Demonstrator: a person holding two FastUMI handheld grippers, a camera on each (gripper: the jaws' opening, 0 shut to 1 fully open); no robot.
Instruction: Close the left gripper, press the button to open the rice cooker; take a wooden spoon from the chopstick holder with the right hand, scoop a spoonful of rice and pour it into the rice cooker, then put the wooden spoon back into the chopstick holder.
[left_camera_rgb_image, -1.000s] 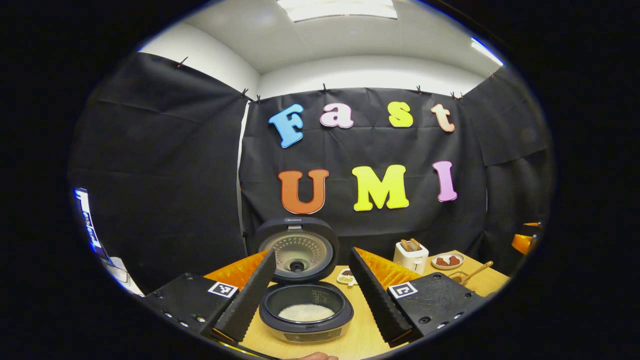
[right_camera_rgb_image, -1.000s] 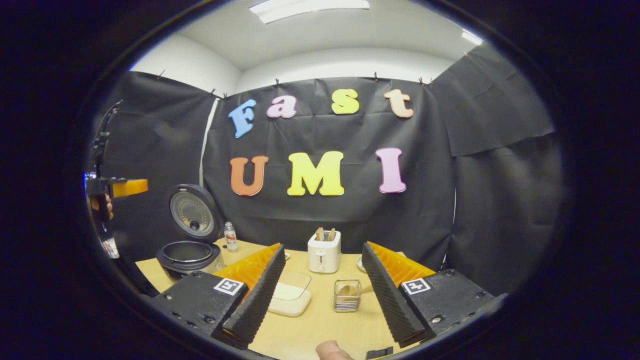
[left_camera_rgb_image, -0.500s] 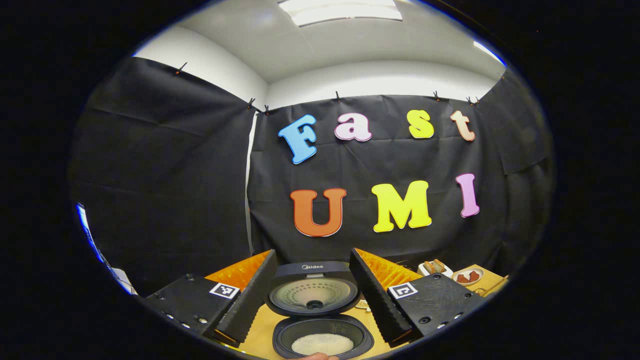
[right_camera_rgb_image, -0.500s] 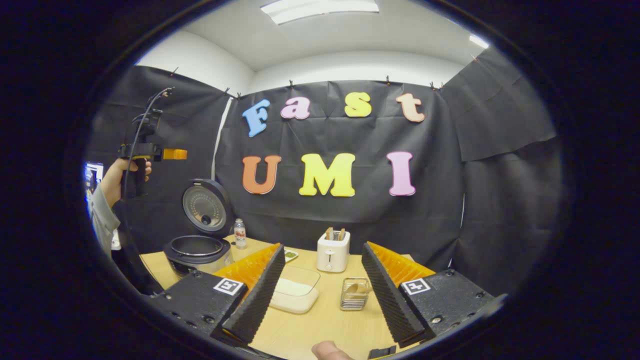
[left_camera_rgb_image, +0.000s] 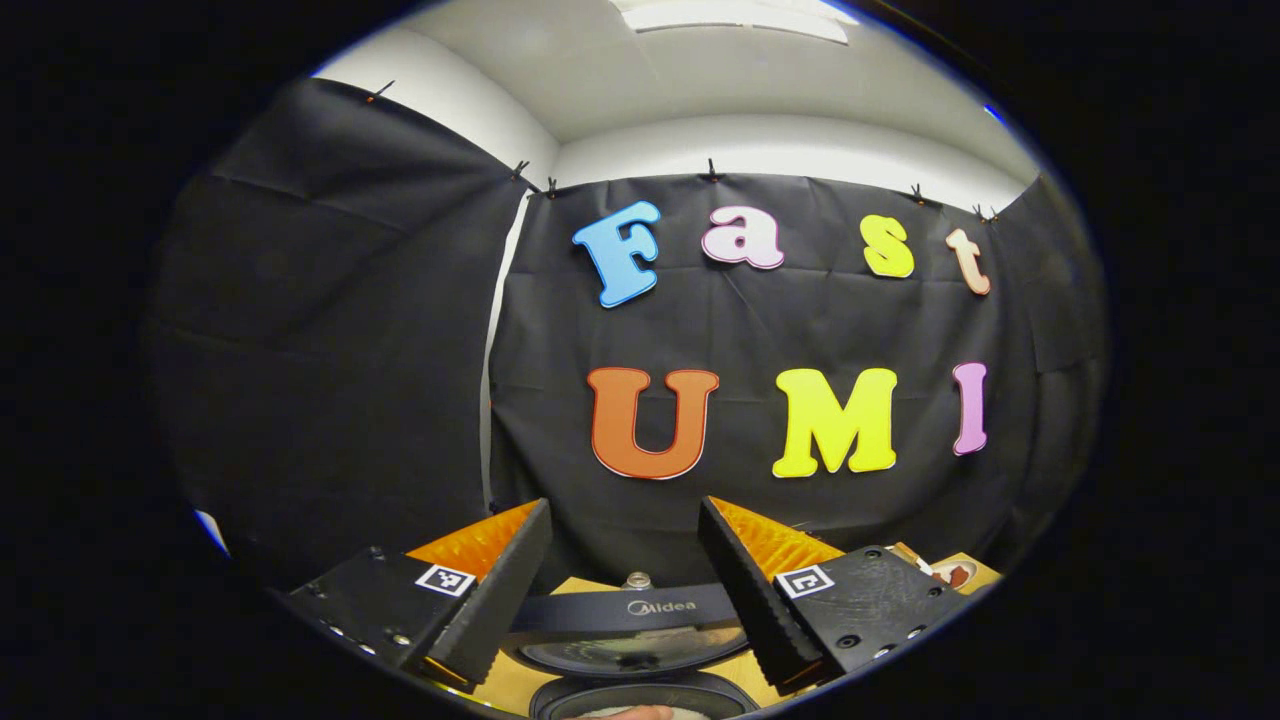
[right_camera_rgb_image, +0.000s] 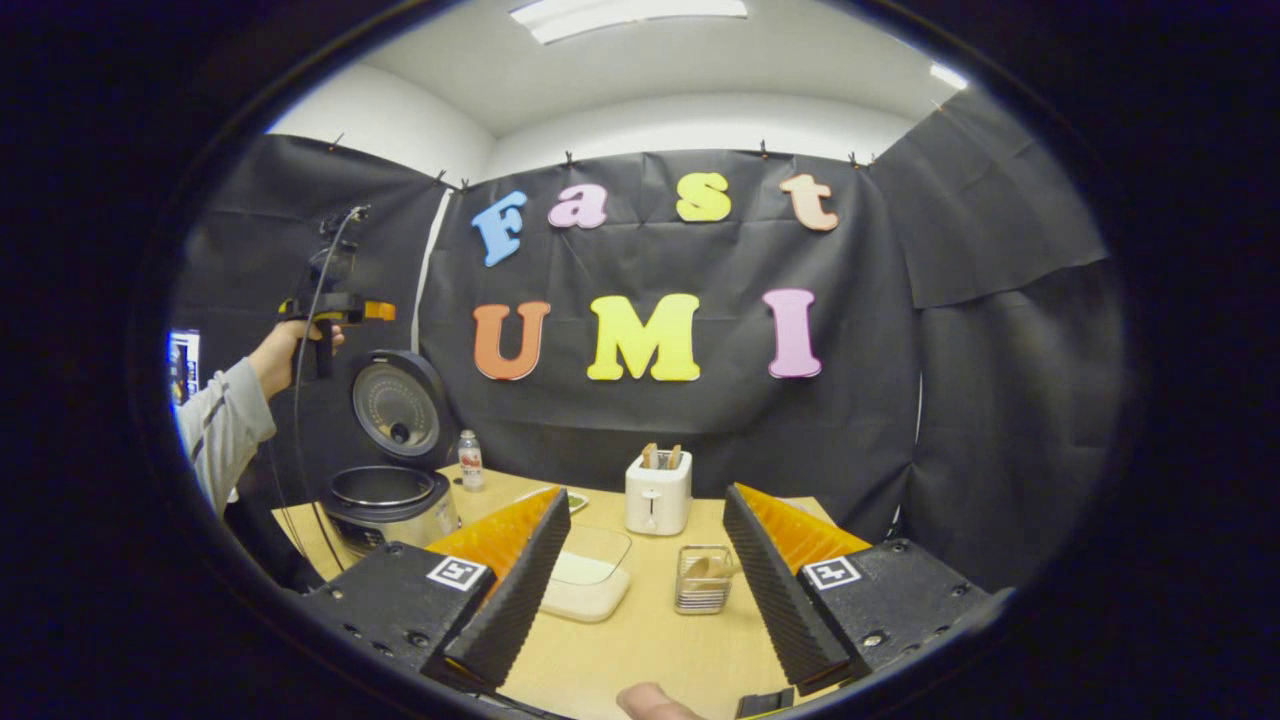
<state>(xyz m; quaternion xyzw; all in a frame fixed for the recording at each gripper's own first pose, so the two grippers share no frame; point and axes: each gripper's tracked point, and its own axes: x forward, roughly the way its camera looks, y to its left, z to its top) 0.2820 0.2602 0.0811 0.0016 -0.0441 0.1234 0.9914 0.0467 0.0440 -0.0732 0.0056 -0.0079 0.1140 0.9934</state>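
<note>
Right gripper (right_camera_rgb_image: 640, 590): fingers spread wide, nothing between them, held low over the counter (right_camera_rgb_image: 640, 650) and aimed at the chopstick holder (right_camera_rgb_image: 702, 580). Wooden spoon (right_camera_rgb_image: 712, 567) standing in that wire holder, bowl end visible, handle leaning to the right; probably put back there, or not yet taken, cannot tell which from here alone. Just left of the holder, a clear container of rice (right_camera_rgb_image: 585, 585), placed near so a scoop travels only a short way. Behind both, a white toaster (right_camera_rgb_image: 657, 492).

Left gripper (left_camera_rgb_image: 625, 600): fingers also apart, gripping nothing, raised above the rice cooker (left_camera_rgb_image: 630, 650) and looking mostly at the booth wall. In the right gripper view, seen far off at the left, held up high in a hand (right_camera_rgb_image: 285, 350) with a grey sleeve (right_camera_rgb_image: 225, 425), well above the cooker; likely lifted away to leave room.

Rice cooker lid (right_camera_rgb_image: 397, 405) standing upright and open, inner pot exposed, so the button step looks done. White rice at the bottom edge of the left gripper view, inside the pot. Small bottle (right_camera_rgb_image: 469, 460) beside the cooker, untouched.
</note>
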